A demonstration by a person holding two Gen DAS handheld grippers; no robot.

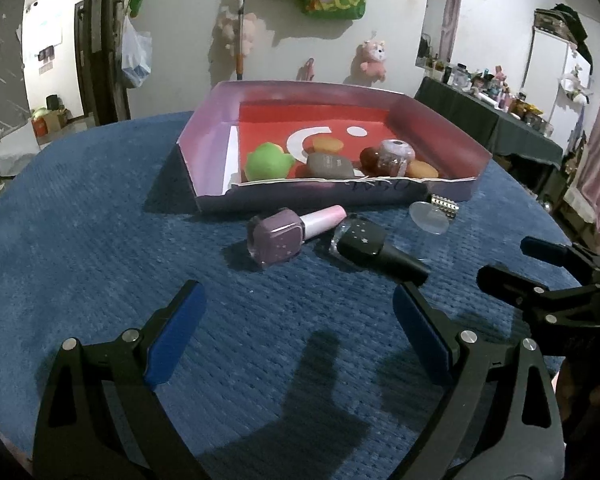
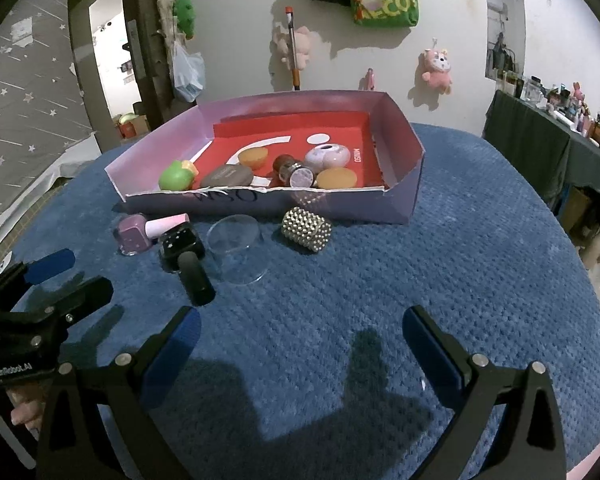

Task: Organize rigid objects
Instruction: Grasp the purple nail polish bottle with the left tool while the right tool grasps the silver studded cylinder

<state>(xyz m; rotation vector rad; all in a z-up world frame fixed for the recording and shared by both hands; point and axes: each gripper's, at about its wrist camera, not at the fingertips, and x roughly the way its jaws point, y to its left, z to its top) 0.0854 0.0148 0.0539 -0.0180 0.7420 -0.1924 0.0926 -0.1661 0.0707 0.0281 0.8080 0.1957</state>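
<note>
A purple cardboard tray (image 1: 260,196) (image 2: 404,200) with a red floor holds a green toy (image 1: 266,162), a grey stone-like piece (image 1: 330,166), orange pieces and a round purple bottle (image 2: 327,155). In front of it on the blue cloth lie a purple nail polish bottle (image 1: 278,236) (image 2: 134,232), a black starred bottle (image 1: 376,246) (image 2: 186,254), a clear plastic lid (image 2: 236,246) and a studded silver cylinder (image 2: 306,230). My left gripper (image 1: 300,336) is open and empty, just short of the bottles. My right gripper (image 2: 300,350) is open and empty, short of the lid.
The blue cloth covers a round table (image 2: 460,280) whose edge curves close on both sides. Each gripper shows in the other's view, at the right (image 1: 548,276) and at the left (image 2: 48,284). A dark side table (image 1: 500,120) with clutter stands at the right.
</note>
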